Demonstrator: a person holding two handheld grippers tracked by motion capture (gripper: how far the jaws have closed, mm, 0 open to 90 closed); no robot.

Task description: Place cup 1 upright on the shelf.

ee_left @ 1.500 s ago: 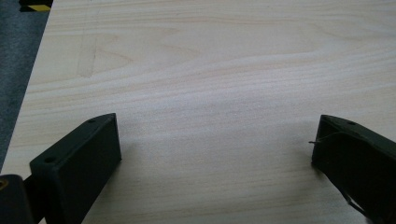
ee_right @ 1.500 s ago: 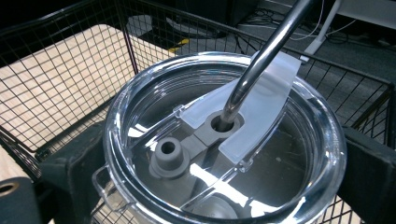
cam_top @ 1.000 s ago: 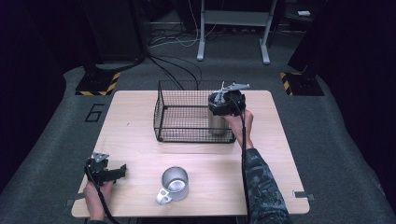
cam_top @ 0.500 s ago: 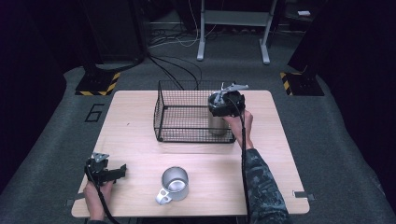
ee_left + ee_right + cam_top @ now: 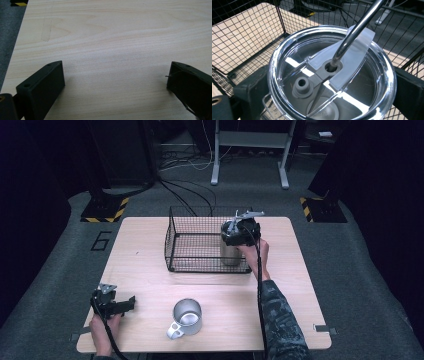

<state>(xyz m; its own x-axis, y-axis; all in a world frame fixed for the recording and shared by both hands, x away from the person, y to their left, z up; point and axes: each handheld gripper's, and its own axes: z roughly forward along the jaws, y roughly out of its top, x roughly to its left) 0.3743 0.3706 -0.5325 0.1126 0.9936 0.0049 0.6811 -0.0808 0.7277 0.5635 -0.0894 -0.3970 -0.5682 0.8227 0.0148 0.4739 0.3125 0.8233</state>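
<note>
One tumbler (image 5: 332,77): steel, clear-lidded, clamped between the right gripper (image 5: 240,232) fingers, inside the wire basket (image 5: 195,242).
Straw (image 5: 354,32): rises through the lid.
Left gripper (image 5: 115,82): fingers spread over bare desk (image 5: 112,37).
Mug (image 5: 186,317): apart.

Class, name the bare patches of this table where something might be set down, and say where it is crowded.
Free: the table left of the basket, and its right edge. The basket's left half is bare too. Crowded: the basket's right corner, where the right gripper holds the tumbler.
</note>
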